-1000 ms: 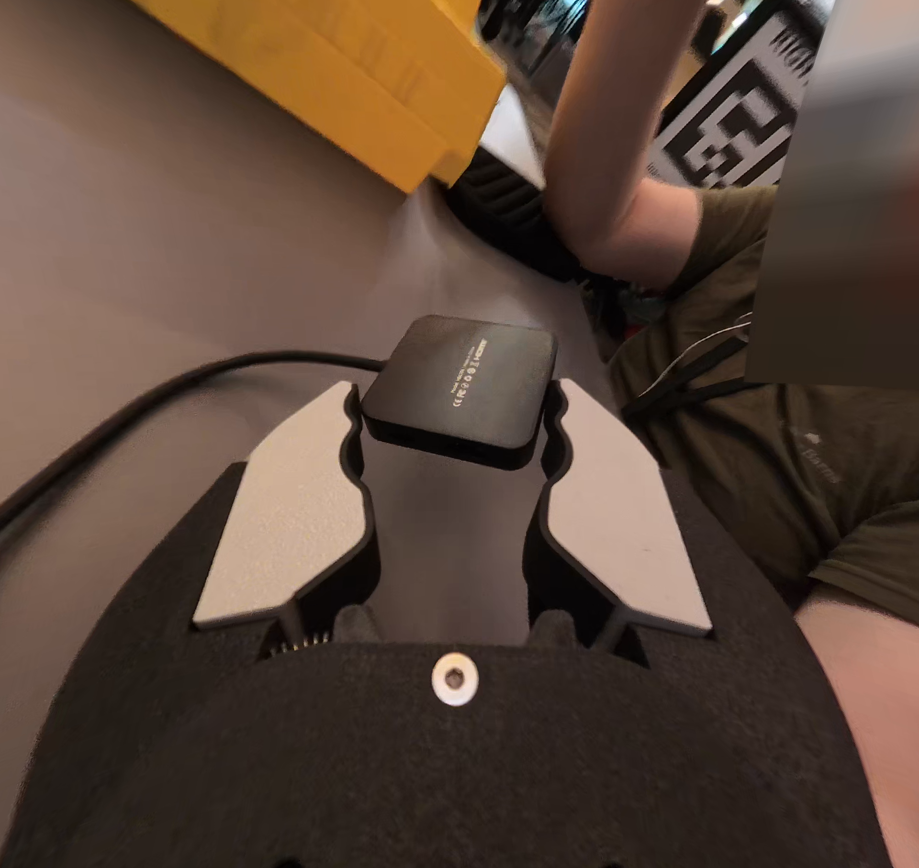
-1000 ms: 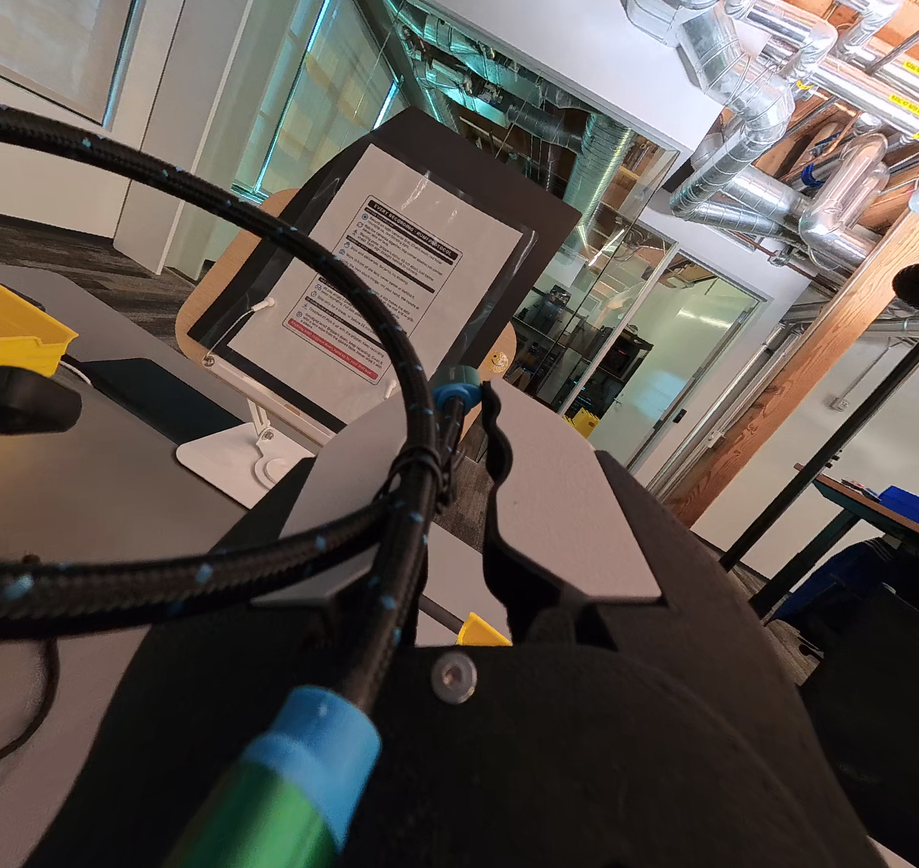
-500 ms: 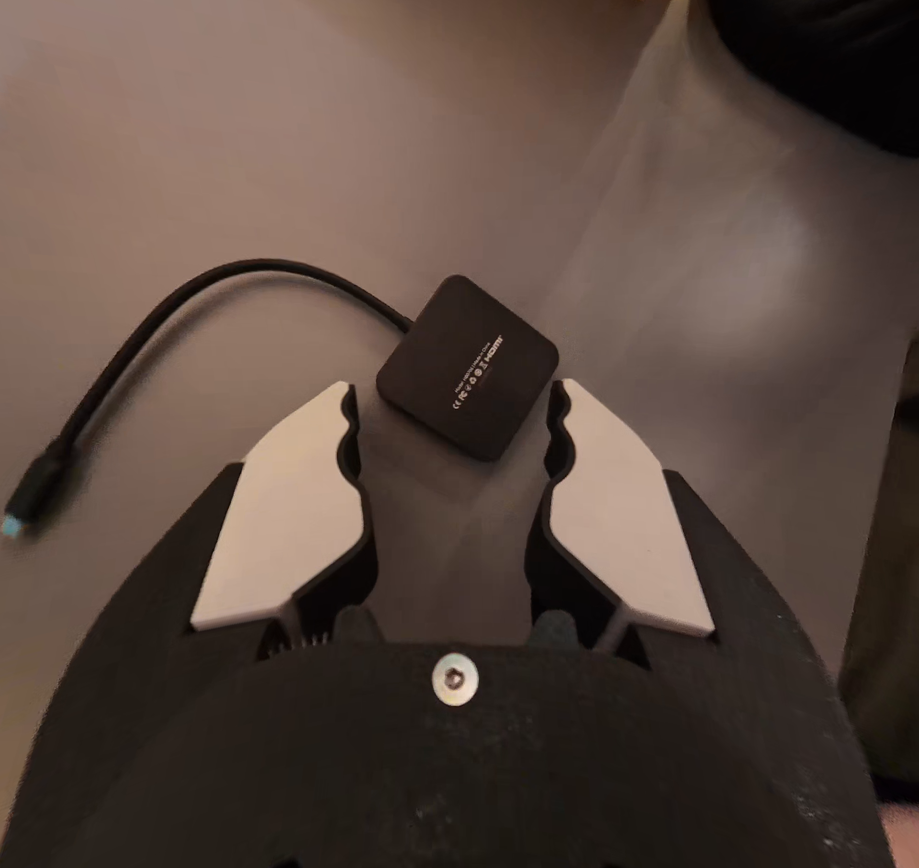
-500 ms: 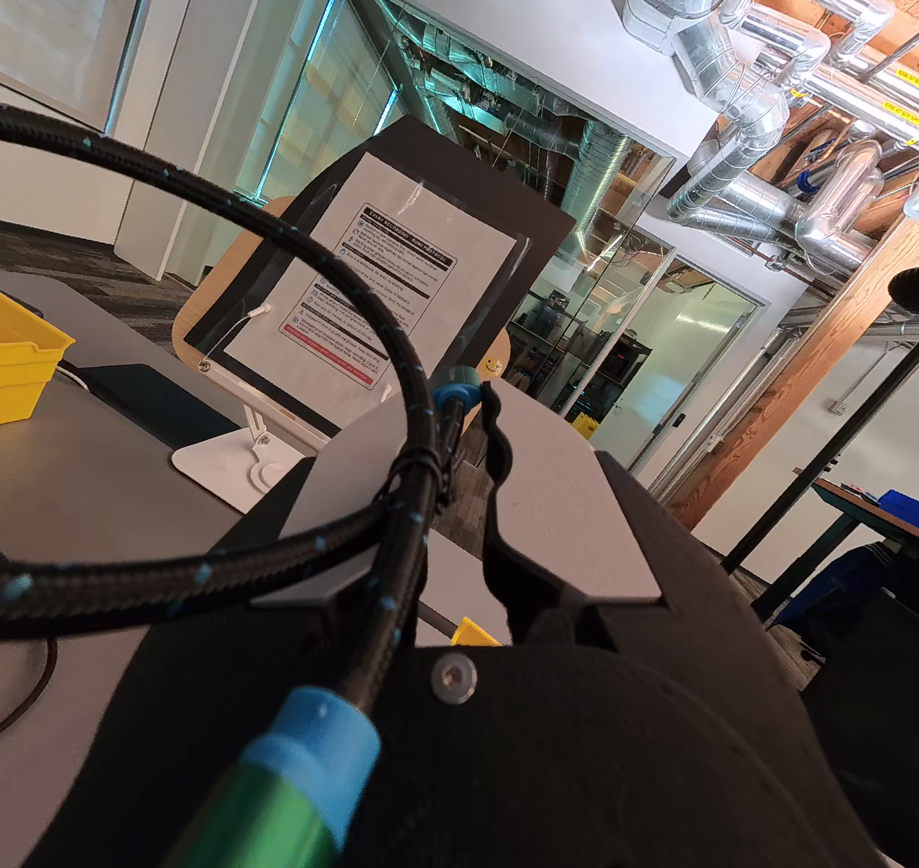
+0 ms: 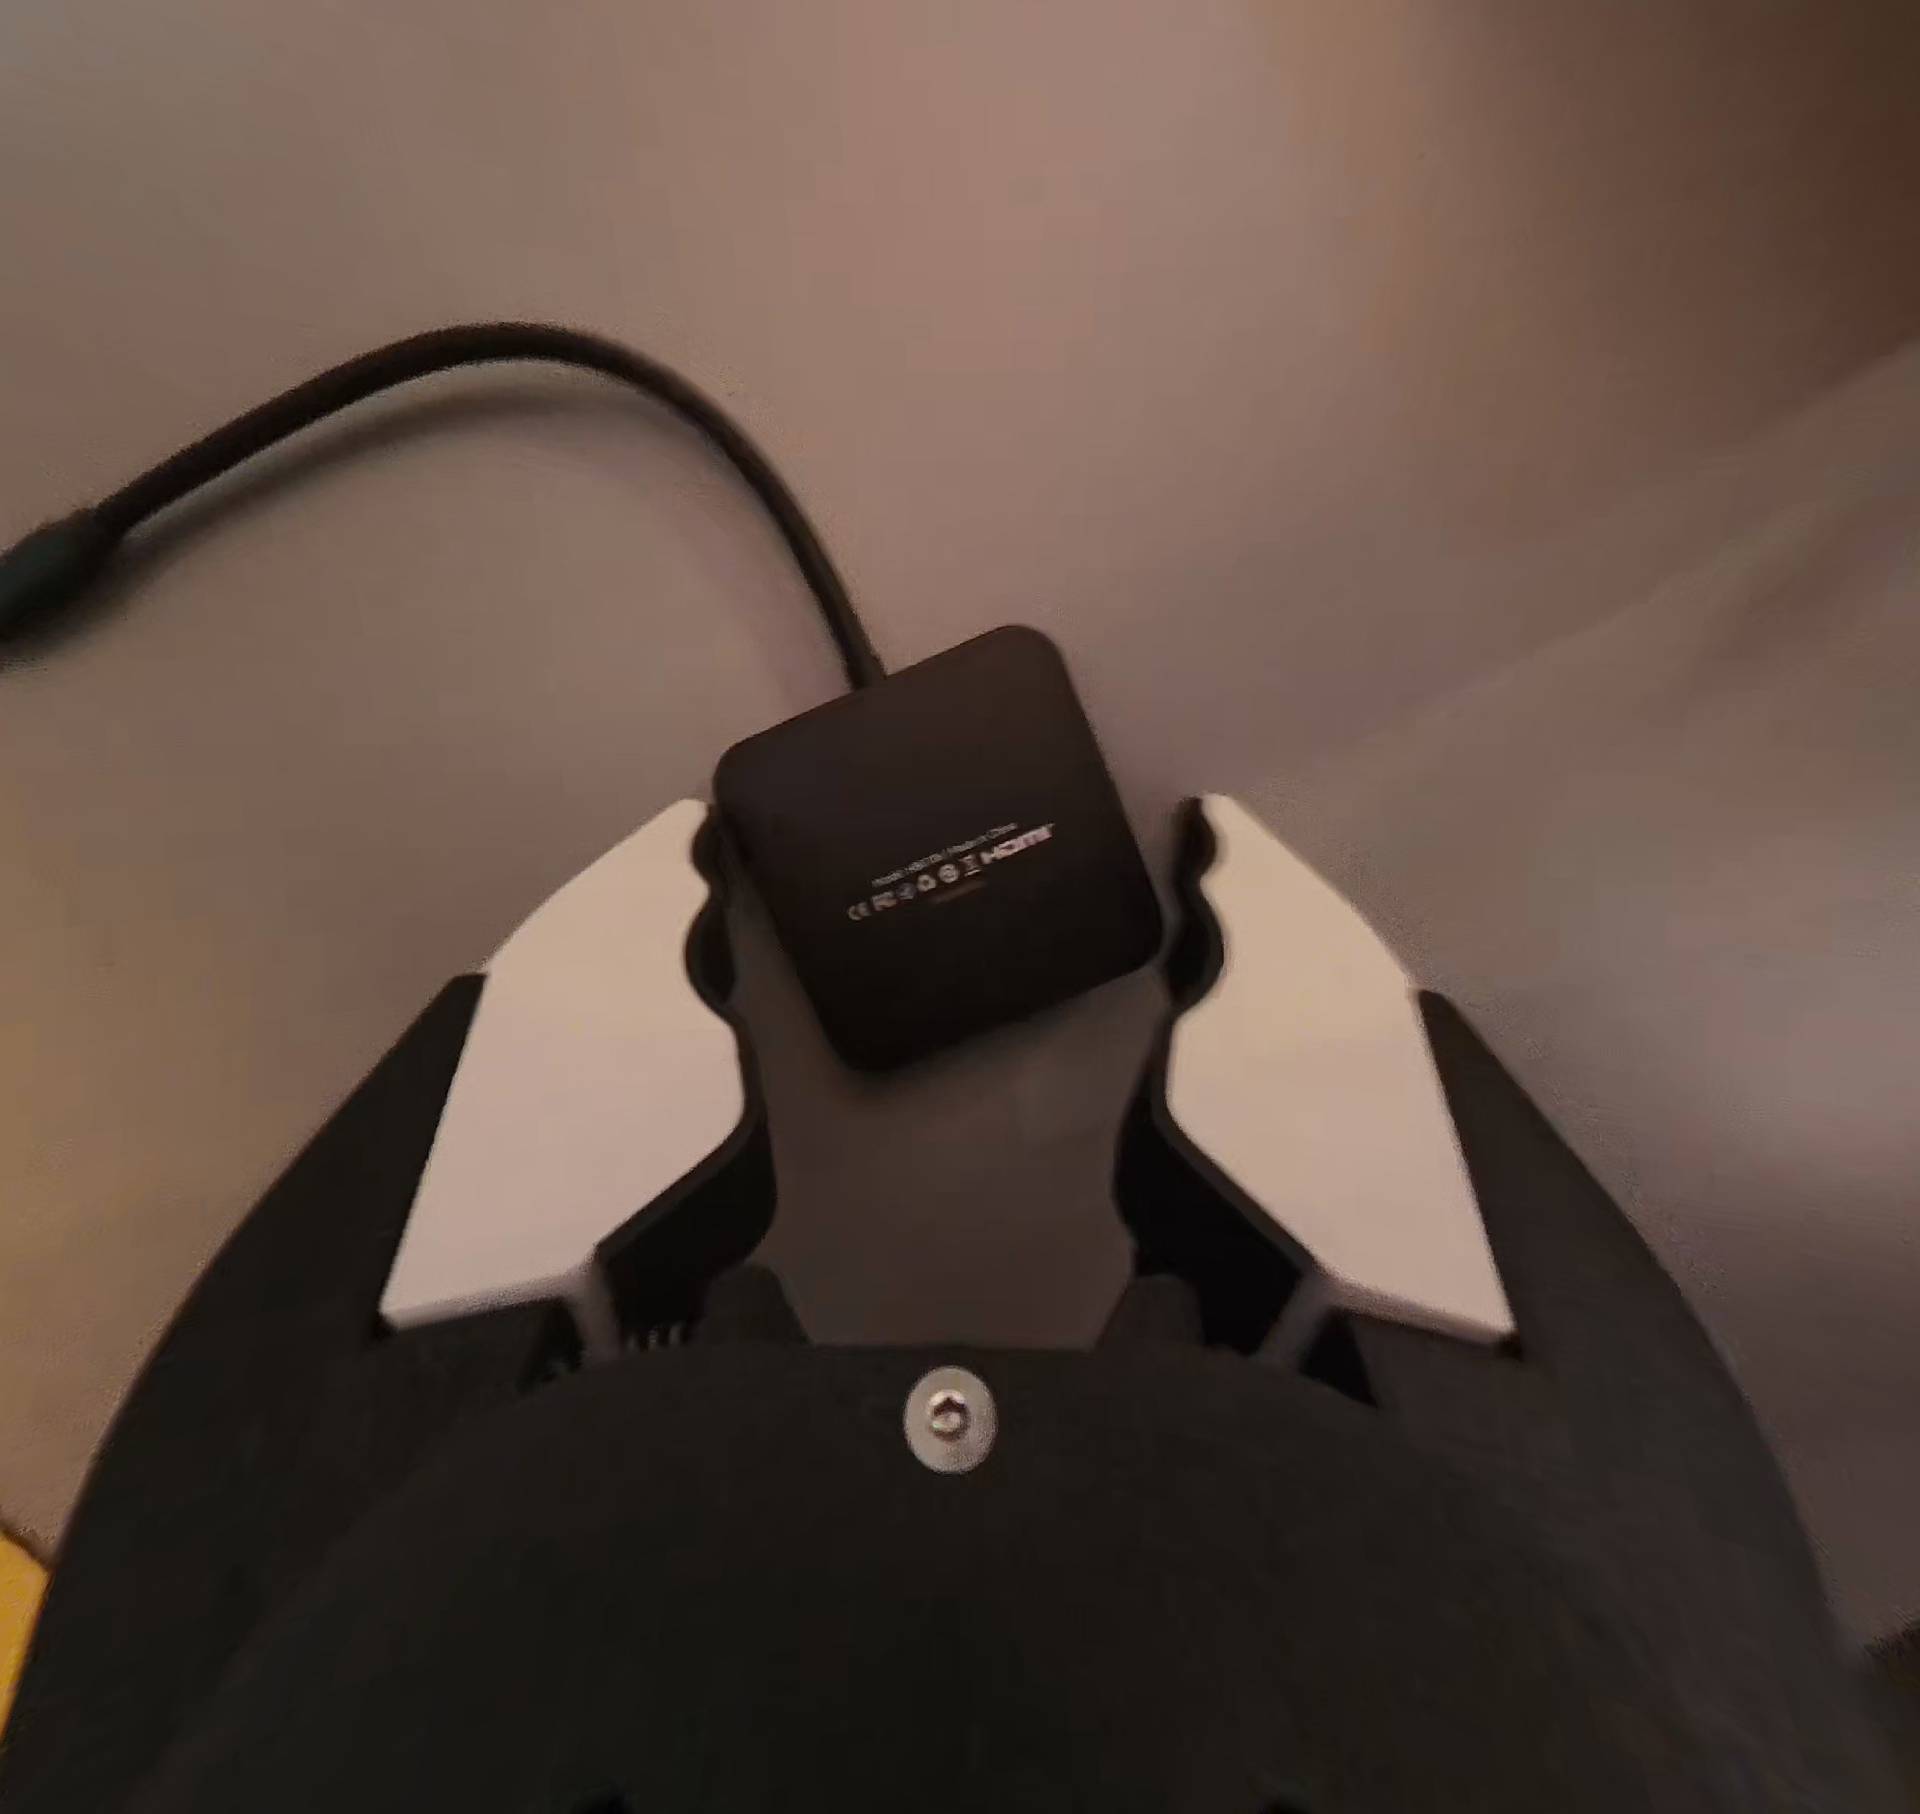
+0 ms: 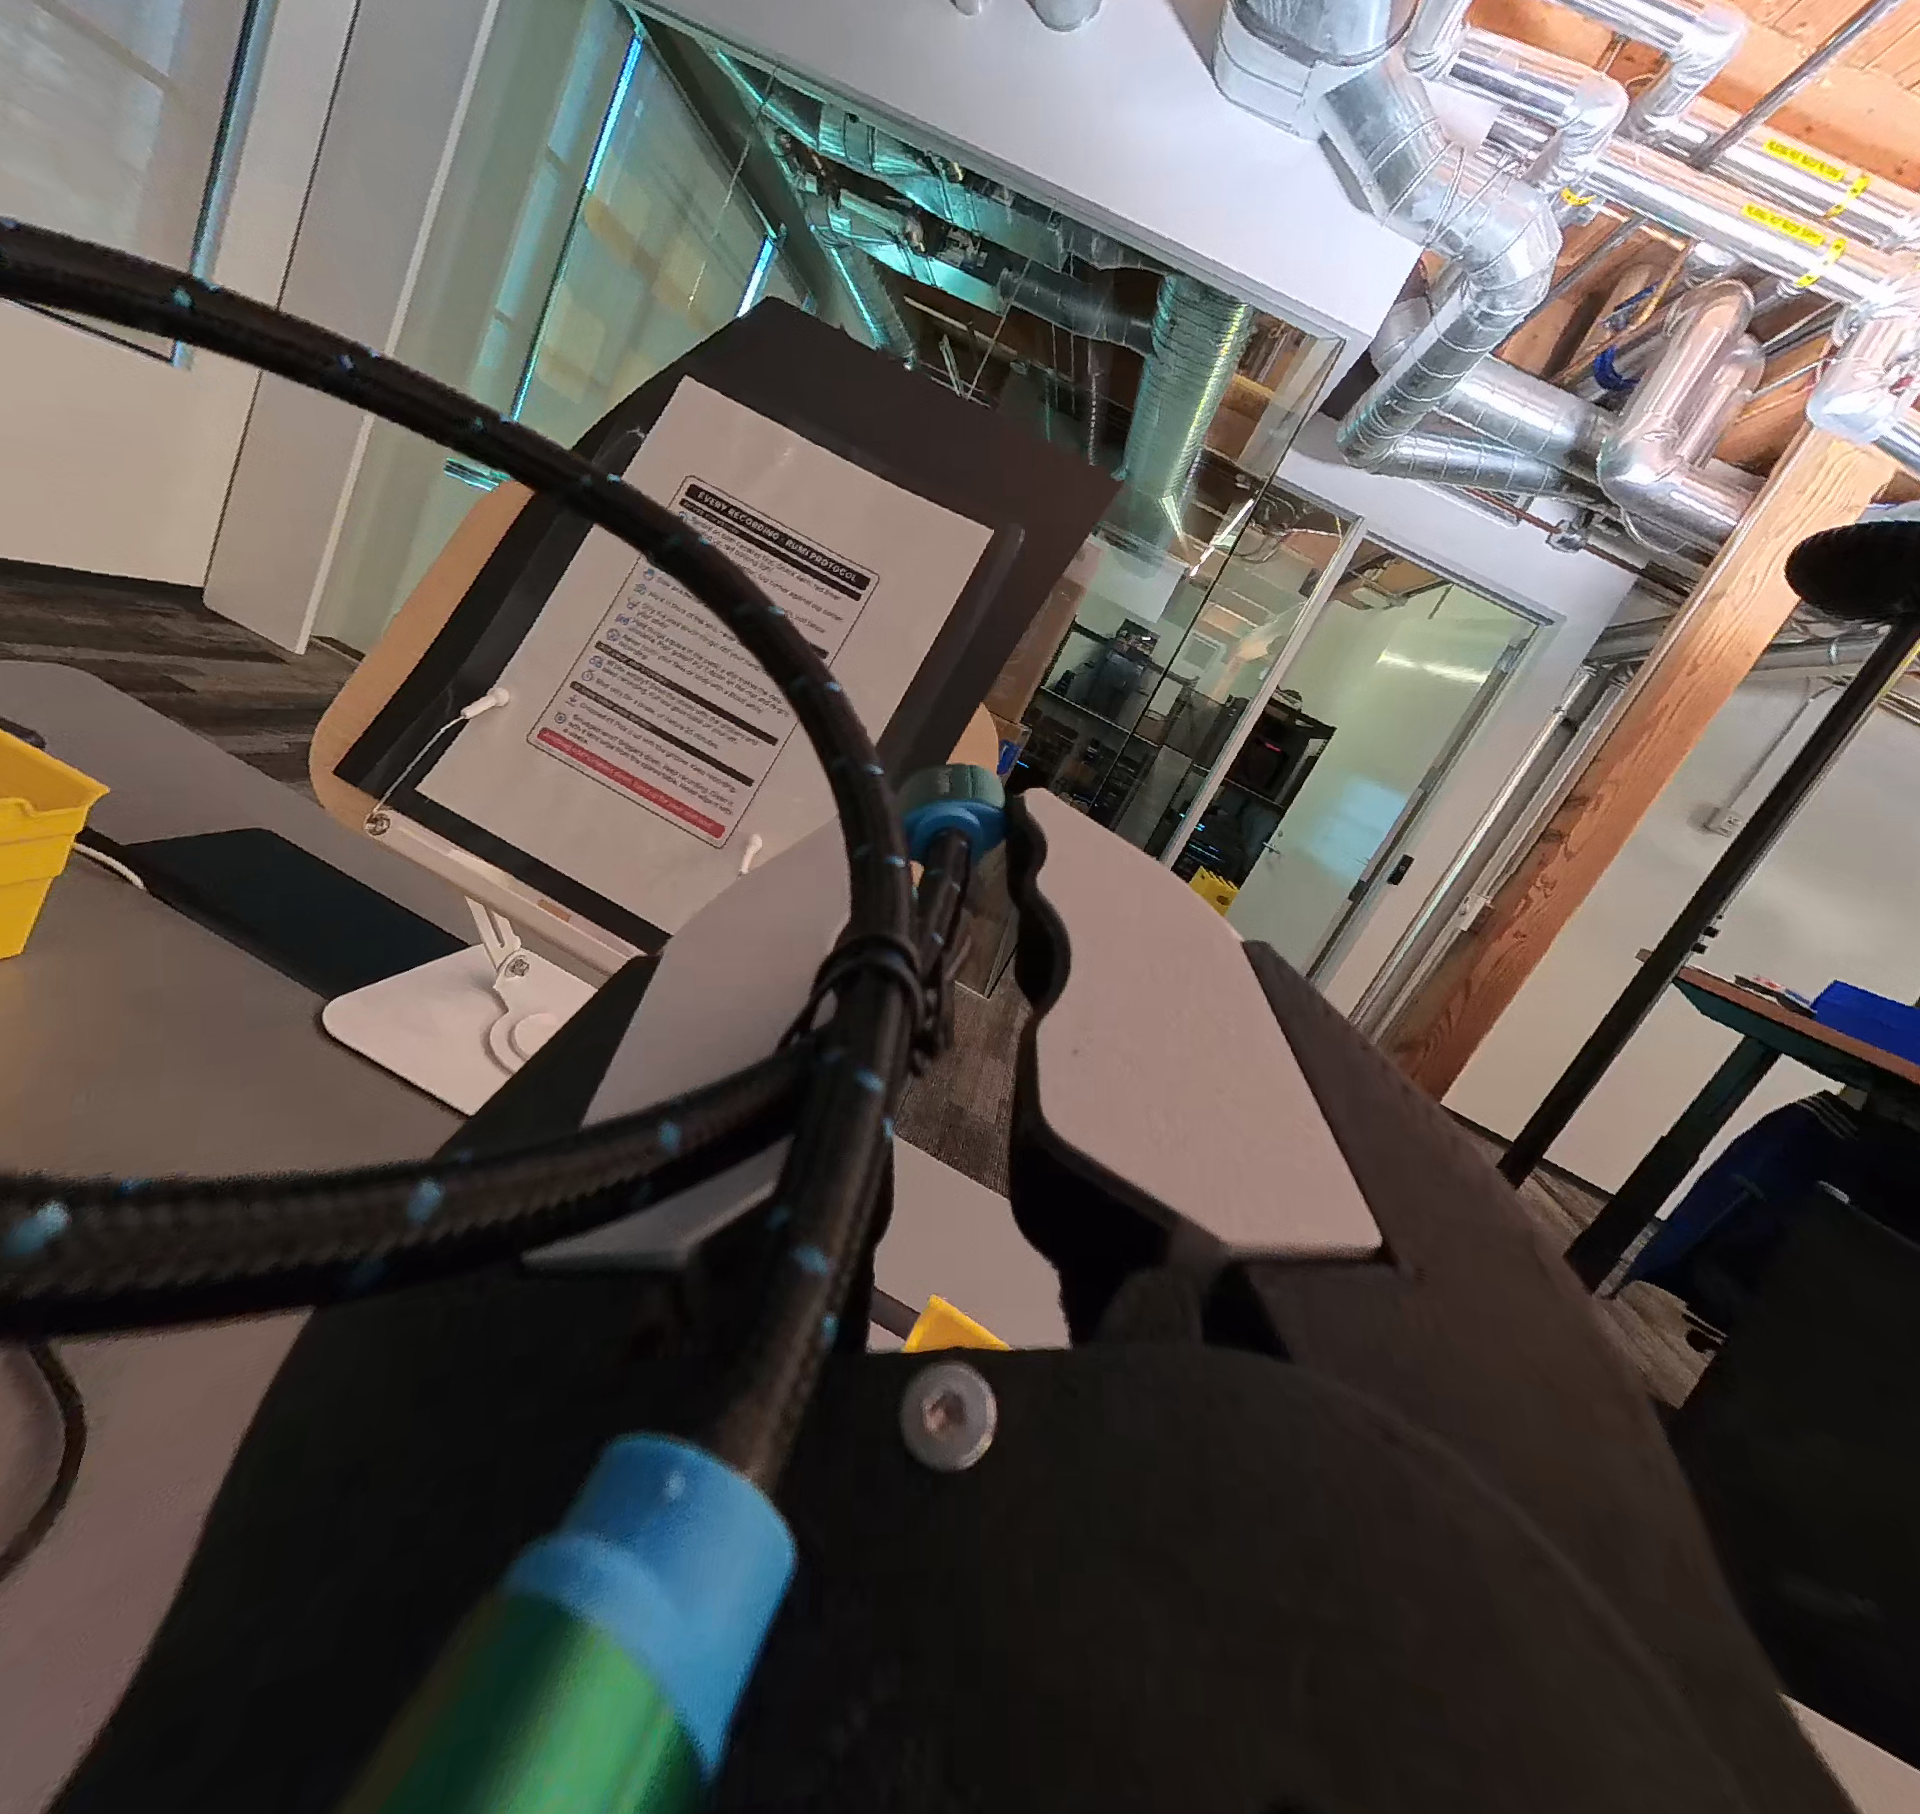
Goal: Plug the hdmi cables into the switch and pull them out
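Left gripper (image 5: pixel 951 834): jaws spread wide, holding nothing. Switch (image 5: pixel 935 845), a flat black square box, lies on the grey table (image 5: pixel 1039 258) between the fingertips, rotated so a corner points back at the gripper. Its left edge looks right against the left fingertip, with a small gap to the right one; actual contact is hard to tell through the blur. Its attached black lead (image 5: pixel 582 382) leaves the far corner and arcs off left.

Right gripper (image 6: pixel 977 834): jaws closed on the braided HDMI cable (image 6: pixel 623 538) just behind its blue-collared plug (image 6: pixel 951 808), raised off the table. The cable is looped and tied. A second green-and-blue plug (image 6: pixel 613 1639) rests across the gripper body. Behind it are a stand-mounted sign (image 6: pixel 727 663) and a yellow bin (image 6: pixel 36 808).
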